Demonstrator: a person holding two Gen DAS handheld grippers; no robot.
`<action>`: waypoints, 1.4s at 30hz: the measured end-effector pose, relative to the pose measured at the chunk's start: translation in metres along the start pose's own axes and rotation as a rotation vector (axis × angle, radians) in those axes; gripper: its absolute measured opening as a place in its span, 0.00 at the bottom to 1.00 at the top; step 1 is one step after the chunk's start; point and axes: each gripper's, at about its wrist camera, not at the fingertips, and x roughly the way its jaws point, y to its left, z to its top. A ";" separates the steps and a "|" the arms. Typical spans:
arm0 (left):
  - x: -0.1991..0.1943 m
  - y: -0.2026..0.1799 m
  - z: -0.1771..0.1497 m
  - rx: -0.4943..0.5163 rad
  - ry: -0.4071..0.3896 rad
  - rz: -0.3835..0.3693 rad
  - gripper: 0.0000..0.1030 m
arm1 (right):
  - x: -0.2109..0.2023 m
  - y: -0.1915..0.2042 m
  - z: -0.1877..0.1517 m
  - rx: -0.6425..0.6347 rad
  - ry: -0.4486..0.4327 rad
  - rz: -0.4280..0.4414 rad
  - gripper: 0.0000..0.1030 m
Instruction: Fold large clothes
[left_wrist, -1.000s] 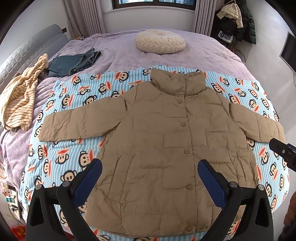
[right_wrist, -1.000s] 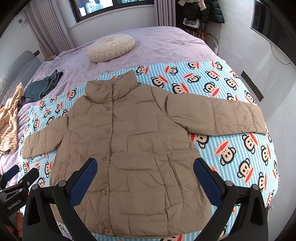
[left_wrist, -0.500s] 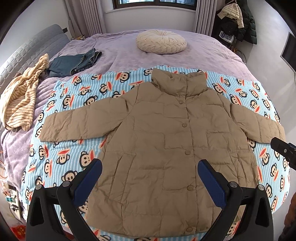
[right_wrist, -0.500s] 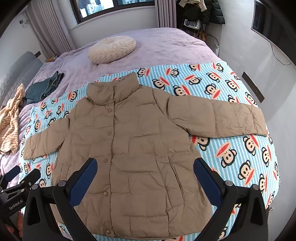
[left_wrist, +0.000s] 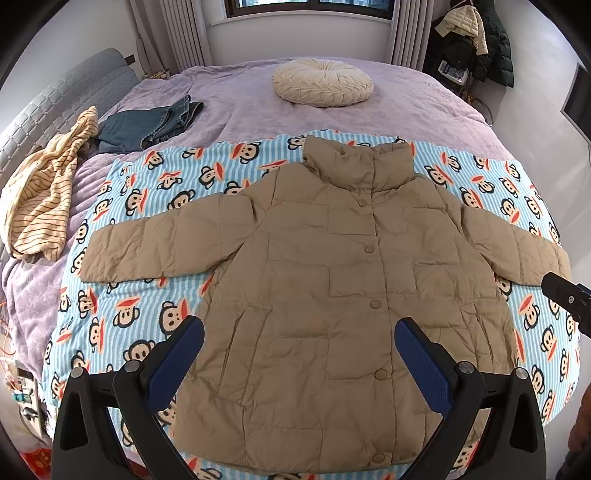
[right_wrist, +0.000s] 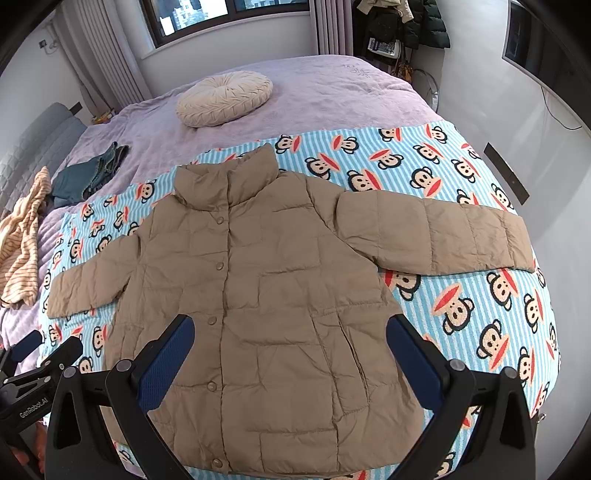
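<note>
The left hand-held gripper (left_wrist: 299, 354) hangs above the lower front of the jacket with its blue-padded fingers (left_wrist: 173, 363) spread wide and nothing between them. The right hand-held gripper (right_wrist: 290, 354) hovers likewise over the hem area, jaws wide apart and empty; whether either one touches the fabric is hard to judge from these views.

Below them the tan puffer jacket (left_wrist: 332, 295) lies flat, front up and buttoned, collar pointing toward the window, both sleeves stretched out to the sides. It rests on a blue striped monkey-print blanket (left_wrist: 122, 317) spread over the near part of the bed (left_wrist: 240, 107), which has a purple cover.

Farther back a round cream cushion (left_wrist: 322, 82) sits on the purple cover. To the left lie folded jeans (left_wrist: 147, 125) and, just beside them, a crumpled yellow striped garment (left_wrist: 40, 192). Dark coats (left_wrist: 476, 40) hang in the far right corner.
</note>
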 end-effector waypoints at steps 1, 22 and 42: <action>0.000 -0.001 0.000 0.000 0.000 0.000 1.00 | 0.000 0.000 0.000 0.000 0.000 0.000 1.00; 0.000 0.001 -0.001 0.001 0.002 0.001 1.00 | 0.001 -0.001 0.000 0.008 0.005 0.009 1.00; 0.000 -0.002 0.001 0.000 0.004 0.003 1.00 | 0.001 -0.002 0.000 0.011 0.010 0.015 1.00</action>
